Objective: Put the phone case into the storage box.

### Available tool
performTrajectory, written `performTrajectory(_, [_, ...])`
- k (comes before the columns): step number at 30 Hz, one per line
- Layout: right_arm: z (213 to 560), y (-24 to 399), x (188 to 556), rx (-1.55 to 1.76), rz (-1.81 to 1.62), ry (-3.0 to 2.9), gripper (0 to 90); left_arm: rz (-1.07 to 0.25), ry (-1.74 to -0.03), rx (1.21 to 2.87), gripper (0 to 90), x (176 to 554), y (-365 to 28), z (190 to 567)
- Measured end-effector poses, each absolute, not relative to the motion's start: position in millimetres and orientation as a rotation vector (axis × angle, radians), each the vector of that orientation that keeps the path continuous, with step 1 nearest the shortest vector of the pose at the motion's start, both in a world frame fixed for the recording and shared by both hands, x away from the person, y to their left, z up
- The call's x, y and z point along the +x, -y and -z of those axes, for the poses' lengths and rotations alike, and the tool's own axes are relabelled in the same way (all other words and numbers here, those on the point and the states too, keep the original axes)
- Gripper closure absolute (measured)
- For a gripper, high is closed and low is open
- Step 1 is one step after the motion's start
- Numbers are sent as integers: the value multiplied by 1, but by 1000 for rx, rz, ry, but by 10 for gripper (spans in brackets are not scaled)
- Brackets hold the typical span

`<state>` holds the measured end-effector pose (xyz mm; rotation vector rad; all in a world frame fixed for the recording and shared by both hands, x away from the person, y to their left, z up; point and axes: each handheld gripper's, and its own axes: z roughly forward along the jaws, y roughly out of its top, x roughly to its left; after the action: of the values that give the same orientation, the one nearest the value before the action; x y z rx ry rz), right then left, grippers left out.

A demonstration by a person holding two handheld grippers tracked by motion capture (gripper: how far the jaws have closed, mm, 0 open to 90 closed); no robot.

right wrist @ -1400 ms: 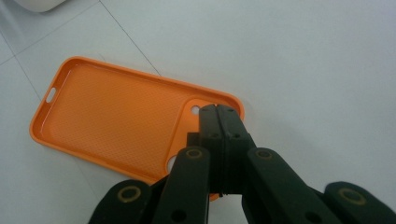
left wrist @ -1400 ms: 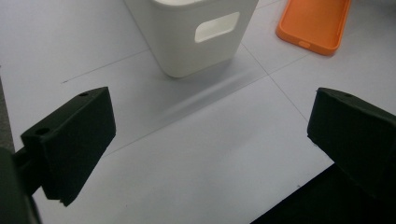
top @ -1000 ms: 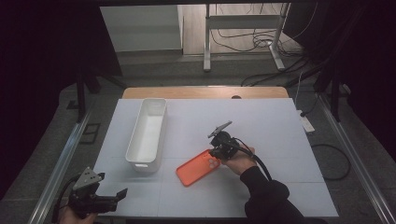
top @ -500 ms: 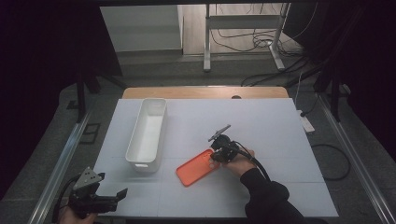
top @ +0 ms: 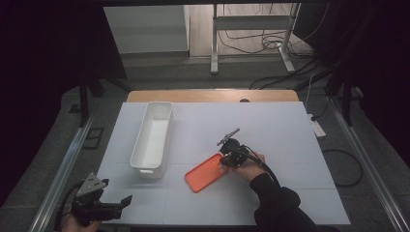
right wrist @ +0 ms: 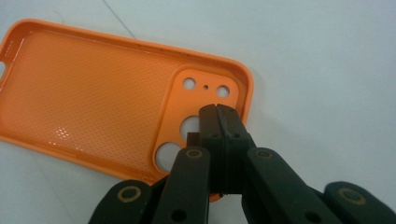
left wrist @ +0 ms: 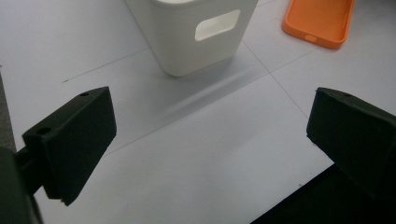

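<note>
An orange phone case (top: 205,172) lies inside-up on the white table, right of centre. My right gripper (top: 226,159) is at its camera end, held by a hand in a dark sleeve. In the right gripper view the jaws are pressed together, and the gripper (right wrist: 218,114) hovers over the camera cut-outs of the case (right wrist: 93,93) with nothing visible between the pads. My left gripper (top: 121,205) rests at the table's front left corner. It stands open (left wrist: 210,140) over bare table, facing the case (left wrist: 320,21).
A long white bin (top: 145,169) stands left of centre, running front to back, and its handle end (left wrist: 187,46) faces my left gripper. Beyond the table's far edge are a metal stand's legs and floor cables (top: 270,46).
</note>
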<state>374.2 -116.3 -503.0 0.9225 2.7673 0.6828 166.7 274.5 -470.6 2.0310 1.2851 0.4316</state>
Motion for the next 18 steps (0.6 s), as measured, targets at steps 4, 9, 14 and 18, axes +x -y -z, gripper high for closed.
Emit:
performTrajectory(4, [503, 121, 379, 940, -683, -2753, 892, -431, -1284, 2033, 23, 167, -274, 471])
performTrajectory(9, [502, 128, 386, 967, -684, -2739, 892, -431, -1286, 2035, 23, 167, -274, 471])
performTrajectory(14, [502, 132, 391, 982, -687, -2727, 892, -431, -1286, 2037, 24, 167, -274, 471])
performTrajectory(18, [503, 135, 397, 994, -704, -2721, 892, -431, -1286, 2038, 24, 167, -274, 471])
